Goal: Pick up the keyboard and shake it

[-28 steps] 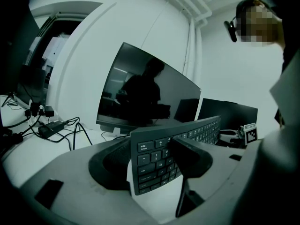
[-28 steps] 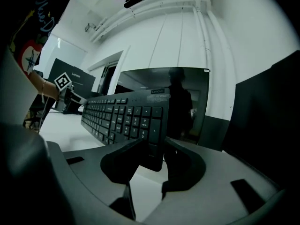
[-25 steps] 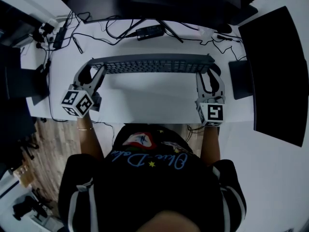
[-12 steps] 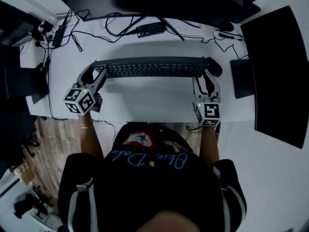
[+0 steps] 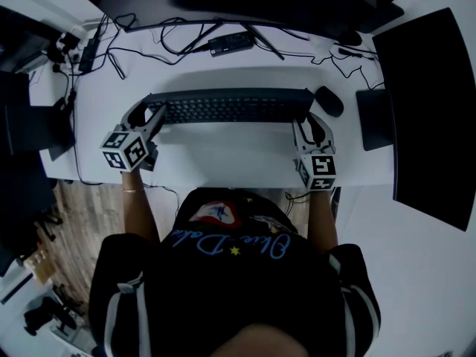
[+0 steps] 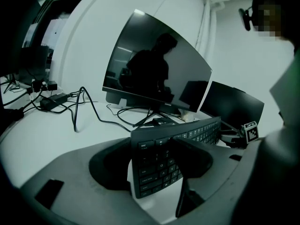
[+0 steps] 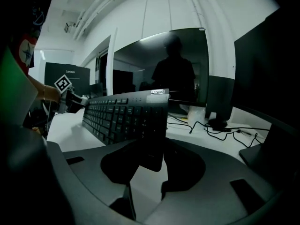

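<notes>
**A:** Keyboard (image 5: pixel 230 107) status?

**B:** Looks clear of the desk (image 5: pixel 223 162), going by the shadow under it. It's level, spanning between the two tools in front of the person. Left tool (image 5: pixel 151 114) is clamped on the left short end, one jaw on the key face and one underneath. Right tool (image 5: pixel 304 121) has the same bite on the right end.

**A:** How will it handle in the shake?

**B:** My read is a long, stiff plastic slab, fairly light, with no sag between the grips. Holding both ends is right because it controls twist. The weak spot is the contact: the casing is smooth and the keycaps give under a pad, so it could creep out on a sharp reversal.

**A:** Mitigation?

**B:** Keep the bite well inboard of each edge and move both tools together. Use short strokes. The mouse (image 5: pixel 329 101) sits just beside the right end, and there are loose cables (image 5: pixel 178 47) behind.
</notes>
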Demonstrator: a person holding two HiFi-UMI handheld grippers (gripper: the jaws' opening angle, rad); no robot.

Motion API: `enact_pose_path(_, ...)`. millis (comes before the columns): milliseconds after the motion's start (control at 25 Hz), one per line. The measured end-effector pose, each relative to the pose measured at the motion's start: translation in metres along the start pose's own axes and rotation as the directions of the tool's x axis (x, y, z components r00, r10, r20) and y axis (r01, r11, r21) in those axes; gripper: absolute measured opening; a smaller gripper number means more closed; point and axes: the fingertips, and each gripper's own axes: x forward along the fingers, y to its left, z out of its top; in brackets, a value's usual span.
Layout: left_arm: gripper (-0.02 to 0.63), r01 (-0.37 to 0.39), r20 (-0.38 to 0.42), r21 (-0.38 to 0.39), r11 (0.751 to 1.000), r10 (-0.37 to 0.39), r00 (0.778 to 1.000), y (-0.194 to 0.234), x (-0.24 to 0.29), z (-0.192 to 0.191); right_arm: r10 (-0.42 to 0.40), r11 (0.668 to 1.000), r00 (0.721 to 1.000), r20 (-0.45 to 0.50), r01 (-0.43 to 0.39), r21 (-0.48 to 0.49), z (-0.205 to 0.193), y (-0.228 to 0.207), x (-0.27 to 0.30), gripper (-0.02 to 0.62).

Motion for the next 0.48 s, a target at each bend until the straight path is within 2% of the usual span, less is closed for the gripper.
enact_pose_path(480,0.253,-0.009,-0.035,-0.019,1.000,0.008,0.999,0.011,0.025,0.001,0.037,0.995,0.994,-0.103,-0.027,0.094,-0.028,-0.003,0.019,0.127)
